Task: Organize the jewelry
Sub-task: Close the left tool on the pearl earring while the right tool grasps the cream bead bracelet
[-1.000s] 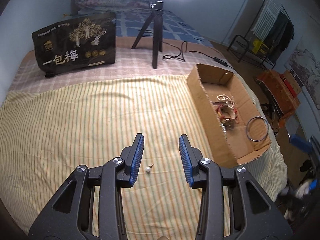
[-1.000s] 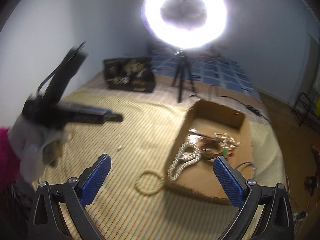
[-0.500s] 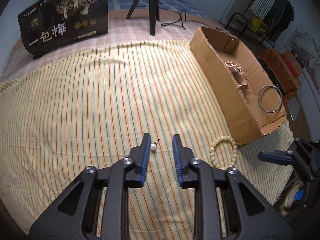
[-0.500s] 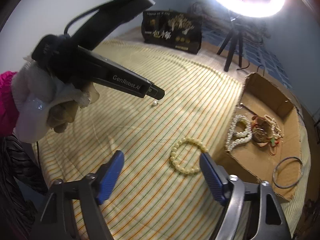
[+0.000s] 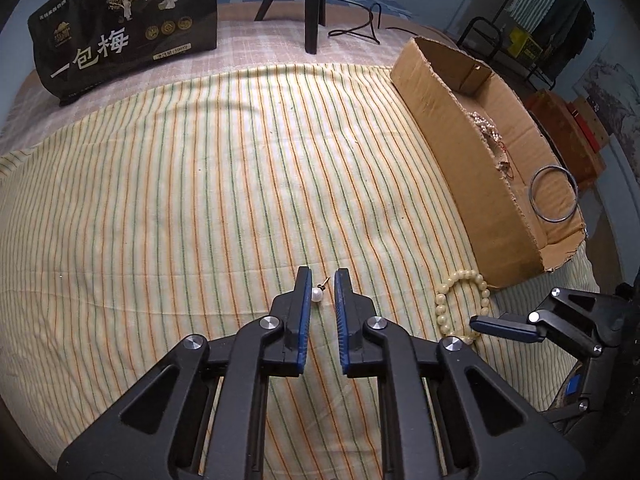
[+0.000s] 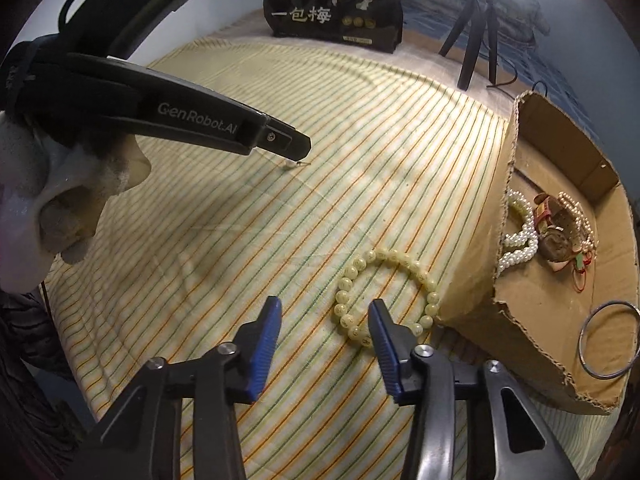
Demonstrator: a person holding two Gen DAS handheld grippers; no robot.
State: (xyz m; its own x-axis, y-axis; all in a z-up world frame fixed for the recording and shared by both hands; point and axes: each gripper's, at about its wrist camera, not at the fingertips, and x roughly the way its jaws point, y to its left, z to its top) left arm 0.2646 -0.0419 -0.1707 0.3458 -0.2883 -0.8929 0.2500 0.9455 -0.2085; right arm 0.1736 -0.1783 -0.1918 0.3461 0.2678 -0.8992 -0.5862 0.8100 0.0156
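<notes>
A small pearl earring [image 5: 317,294] lies on the striped cloth between the tips of my left gripper [image 5: 322,280], whose jaws are narrowly open around it; the pearl touches the left pad. It also shows in the right wrist view [image 6: 289,165] under the left gripper's fingertips [image 6: 294,145]. A pale green bead bracelet [image 6: 384,292] lies on the cloth beside the cardboard box [image 6: 520,344]. My right gripper [image 6: 325,312] is open, its tips on either side of the bracelet's near edge. The bracelet [image 5: 460,304] and a right fingertip [image 5: 496,326] show in the left wrist view.
The cardboard box [image 5: 456,128] holds pearl strands [image 6: 520,232], a brown and red piece [image 6: 560,236] and a metal bangle [image 6: 608,344]. A black snack bag [image 5: 120,28] and tripod legs [image 5: 312,4] stand at the back. The bed edge is just right of the box.
My left gripper has lowered over the earring and its jaws have narrowed around it. My right gripper has moved down to the bead bracelet and its jaws have narrowed.
</notes>
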